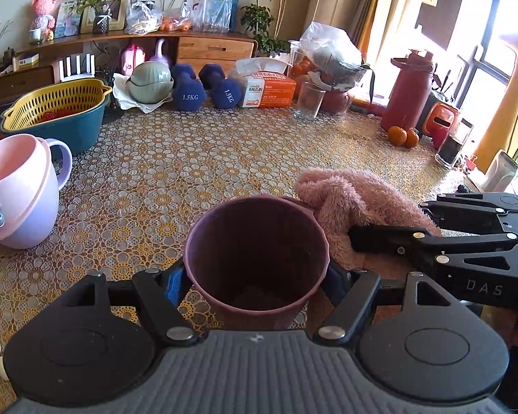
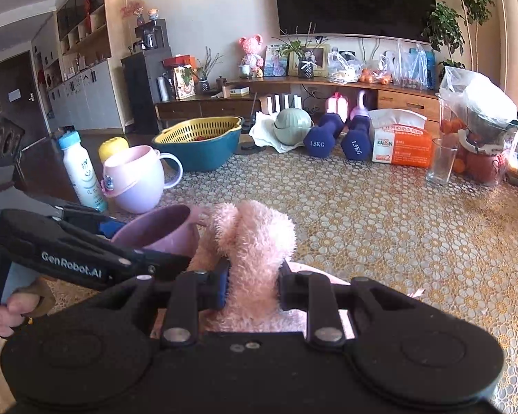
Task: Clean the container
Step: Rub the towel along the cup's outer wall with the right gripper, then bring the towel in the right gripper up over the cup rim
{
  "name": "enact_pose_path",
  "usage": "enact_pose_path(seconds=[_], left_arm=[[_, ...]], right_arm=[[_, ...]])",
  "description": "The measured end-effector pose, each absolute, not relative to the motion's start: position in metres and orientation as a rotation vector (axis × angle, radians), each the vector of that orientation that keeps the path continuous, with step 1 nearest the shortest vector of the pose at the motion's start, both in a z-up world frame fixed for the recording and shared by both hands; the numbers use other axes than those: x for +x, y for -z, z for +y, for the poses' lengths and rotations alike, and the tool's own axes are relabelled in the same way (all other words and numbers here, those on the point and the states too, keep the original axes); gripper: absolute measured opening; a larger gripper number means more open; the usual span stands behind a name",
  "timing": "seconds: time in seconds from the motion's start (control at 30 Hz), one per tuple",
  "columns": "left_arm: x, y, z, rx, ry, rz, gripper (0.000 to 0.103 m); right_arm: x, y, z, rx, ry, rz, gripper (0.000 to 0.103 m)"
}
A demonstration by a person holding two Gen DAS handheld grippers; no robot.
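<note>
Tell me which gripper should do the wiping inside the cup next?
Right. The right gripper is shut on the cloth, which already touches the cup at its rim. The left gripper is shut on the cup, so it likely just steadies it.

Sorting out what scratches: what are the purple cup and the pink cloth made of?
Purple cup: likely plastic, with a matte, smooth, thin, opaque wall. Pink cloth: fluffy microfibre or chenille by its look, with long shaggy pile bunched softly between the right gripper's fingers.
</note>
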State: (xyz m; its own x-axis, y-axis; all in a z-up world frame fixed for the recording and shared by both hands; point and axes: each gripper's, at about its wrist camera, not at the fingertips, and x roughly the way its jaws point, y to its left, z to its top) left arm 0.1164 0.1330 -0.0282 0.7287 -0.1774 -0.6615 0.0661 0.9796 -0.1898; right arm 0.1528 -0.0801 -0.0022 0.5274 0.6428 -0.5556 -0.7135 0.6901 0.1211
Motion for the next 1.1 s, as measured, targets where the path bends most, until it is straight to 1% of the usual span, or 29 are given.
enact_pose_path(seconds=[0.37,0.53,0.8,1.1], left_arm=[[0.114,0.029,0.129,-0.121,0.160,0.735,0.075],[0.116,0.028,0.128,-0.100,0.170,0.732,0.075],[0.125,0.028,0.113,-0.082,0.200,0.720,0.075],[0.144,0.025,0.072,-0.045,0.276,0.696,0.075]], right_arm=[[0.167,0.036,-0.076,-0.101,-0.839,0.726,0.025],[0.163,0.049,-0.070,-0.197,-0.809,0.746,0.025],[0.162,0.023,-0.121,-0.222,-0.721,0.668,0.025],[0.172,-0.004,-0.190,-0.210,-0.567,0.606,0.024]])
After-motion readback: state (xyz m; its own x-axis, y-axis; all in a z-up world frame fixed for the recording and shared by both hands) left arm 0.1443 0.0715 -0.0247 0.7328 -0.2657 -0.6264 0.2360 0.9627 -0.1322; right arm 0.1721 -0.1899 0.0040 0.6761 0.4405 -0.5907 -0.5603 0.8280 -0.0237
